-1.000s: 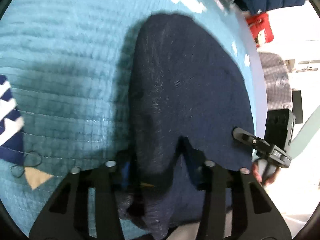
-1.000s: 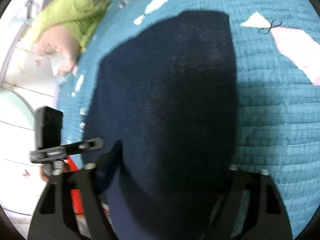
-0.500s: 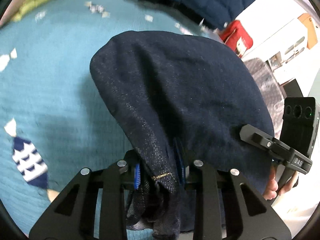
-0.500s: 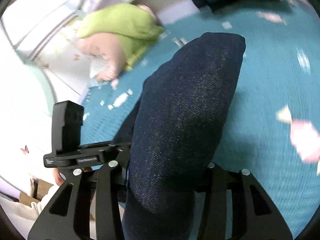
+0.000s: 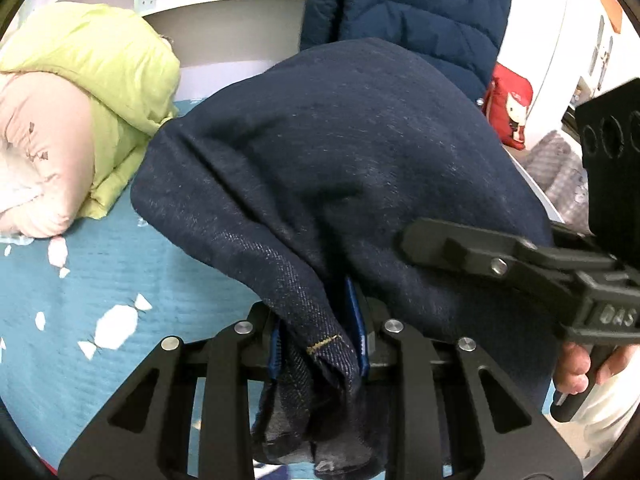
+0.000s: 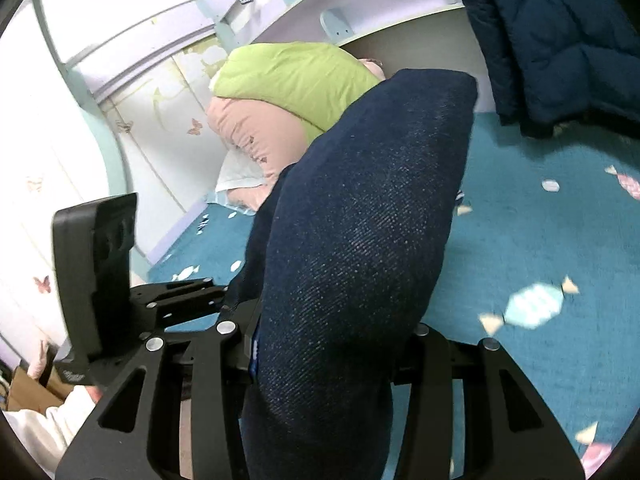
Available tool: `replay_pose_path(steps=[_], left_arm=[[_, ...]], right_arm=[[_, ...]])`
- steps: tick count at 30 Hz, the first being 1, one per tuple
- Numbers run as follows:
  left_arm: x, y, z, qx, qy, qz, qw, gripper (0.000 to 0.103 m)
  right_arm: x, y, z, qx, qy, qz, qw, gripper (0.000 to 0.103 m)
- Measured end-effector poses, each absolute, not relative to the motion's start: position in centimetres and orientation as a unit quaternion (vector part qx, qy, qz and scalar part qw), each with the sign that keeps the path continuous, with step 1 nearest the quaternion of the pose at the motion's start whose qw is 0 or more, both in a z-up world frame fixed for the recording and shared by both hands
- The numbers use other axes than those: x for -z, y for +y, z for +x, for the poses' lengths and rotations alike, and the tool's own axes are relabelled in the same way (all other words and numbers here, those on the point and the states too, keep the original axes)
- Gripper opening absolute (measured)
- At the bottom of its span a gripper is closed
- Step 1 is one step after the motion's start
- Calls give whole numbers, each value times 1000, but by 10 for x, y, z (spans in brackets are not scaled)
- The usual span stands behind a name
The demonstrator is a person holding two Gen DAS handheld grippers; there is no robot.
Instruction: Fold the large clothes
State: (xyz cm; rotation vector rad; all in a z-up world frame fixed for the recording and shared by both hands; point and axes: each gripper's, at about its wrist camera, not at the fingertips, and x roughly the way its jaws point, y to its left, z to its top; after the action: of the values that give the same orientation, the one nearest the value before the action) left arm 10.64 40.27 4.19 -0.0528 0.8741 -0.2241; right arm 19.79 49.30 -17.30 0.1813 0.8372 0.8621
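A dark navy denim garment (image 5: 340, 168) hangs lifted above the teal bed cover (image 5: 60, 312). My left gripper (image 5: 318, 344) is shut on its bunched, stitched edge. My right gripper (image 6: 320, 344) is shut on another part of the same denim garment (image 6: 360, 240), which drapes over the fingers and hides their tips. The right gripper also shows at the right of the left wrist view (image 5: 520, 264), close beside the cloth. The left gripper shows at the left of the right wrist view (image 6: 176, 300).
A green and pink duvet (image 5: 80, 100) is piled at the head of the bed; it also shows in the right wrist view (image 6: 288, 92). A navy puffer jacket (image 5: 408, 4) hangs behind. A red bag (image 5: 508, 108) and grey checked cloth (image 5: 560, 176) lie to the right.
Both grippers have lifted the denim off the bed and tilted up, so the views now face the headboard. The cloth has gone from lying flat to hanging bunched between the grippers.
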Motion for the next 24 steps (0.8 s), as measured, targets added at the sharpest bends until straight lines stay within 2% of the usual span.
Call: replay_pose_path(steps=[6,10,14,16,18,20,21,23,24], left_arm=[[-12,450,143,96,455,-13,885,26],[34,482,172,85,489,-31,868,24],[107,510,192,49,549,-57,832,17],[138,521,192,25,566,-62,822,15],[164,534,190,-5,586,-75,807,16],[181,549,184,-5,593,-113,797,16],[180,553,179,-4,586,-125,801,17],[172,560,172,-17,586,-117,802,31],[165,563,167,-29,582,-104,806,43]], right_arm=[[217,540,257,-352,465,91,807,42],[287,555,289,-311,518,96,791,42],[375,572,311,-223,588,8,777,41],[409,563,312,-193,592,-2,782,50],[410,548,314,-205,592,37,778,51],[406,546,314,-215,590,25,778,51],[402,546,312,-216,589,23,779,52],[390,541,308,-215,588,24,779,53],[382,543,305,-215,588,22,779,53]])
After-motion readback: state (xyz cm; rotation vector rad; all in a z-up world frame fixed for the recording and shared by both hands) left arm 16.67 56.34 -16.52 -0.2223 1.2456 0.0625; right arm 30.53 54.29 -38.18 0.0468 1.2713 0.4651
